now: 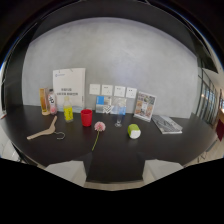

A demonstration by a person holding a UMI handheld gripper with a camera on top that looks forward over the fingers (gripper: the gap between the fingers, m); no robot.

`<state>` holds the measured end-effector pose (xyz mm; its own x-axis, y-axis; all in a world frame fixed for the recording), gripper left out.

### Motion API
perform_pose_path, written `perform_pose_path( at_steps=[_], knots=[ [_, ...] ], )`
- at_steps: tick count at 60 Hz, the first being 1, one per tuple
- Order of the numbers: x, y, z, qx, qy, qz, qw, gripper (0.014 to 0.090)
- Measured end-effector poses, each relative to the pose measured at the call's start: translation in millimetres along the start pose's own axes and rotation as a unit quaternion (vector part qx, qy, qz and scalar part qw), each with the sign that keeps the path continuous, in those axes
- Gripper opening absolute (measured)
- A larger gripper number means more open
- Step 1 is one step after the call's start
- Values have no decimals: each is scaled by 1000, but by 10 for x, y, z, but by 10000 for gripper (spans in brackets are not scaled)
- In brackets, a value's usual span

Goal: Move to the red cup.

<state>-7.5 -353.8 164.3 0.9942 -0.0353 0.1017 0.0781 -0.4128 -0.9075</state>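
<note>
The red cup (pixel 86 117) stands upright on the dark table (pixel 165 142), far ahead of the gripper and a little to its left, well out of reach of anything down here. Just left of the cup there's a bottle of yellow liquid (pixel 68 110), and further left a white-labelled bottle (pixel 52 102) and a tall amber one (pixel 44 101), all lined up near the wall. Nearer to us than those, a wooden hanger (pixel 45 131) lies flat on the table. Right of the cup, a pink flower (pixel 99 126) lies with its stem pointing back towards us, then a clear glass (pixel 119 119) standing beyond it, and a green-and-white object (pixel 133 131) resting further right. Along the back, a white sign (pixel 69 88) leans behind the bottles, small cards (pixel 113 90) sit in a row on the wall, a picture leaflet (pixel 144 106) is propped up, and a magazine (pixel 166 124) lies flat at the far right. As for the gripper itself, only a dark mass fills the near bottom of the view, so whether the fingers are apart or together, I cannot tell; nothing shows in their grasp
</note>
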Motion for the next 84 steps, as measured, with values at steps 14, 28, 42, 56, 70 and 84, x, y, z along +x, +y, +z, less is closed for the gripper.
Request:
perform_pose_path(
  at_steps=[14, 28, 42, 56, 70, 84],
  knots=[
    [-562, 98, -228, -1, 12, 6, 1000, 859],
    [-1320, 173, -225, -8, -9, 8, 1000, 854],
    [-1697, 27, 176, -13, -16, -5, 1000, 855],
    [-1756, -111, 1040, -22, -19, -1, 1000, 854],
    [-1618, -359, 2089, -36, -12, -6, 999, 854],
    [-1633, -381, 2704, -57, -24, -5, 998, 851]
  ],
)
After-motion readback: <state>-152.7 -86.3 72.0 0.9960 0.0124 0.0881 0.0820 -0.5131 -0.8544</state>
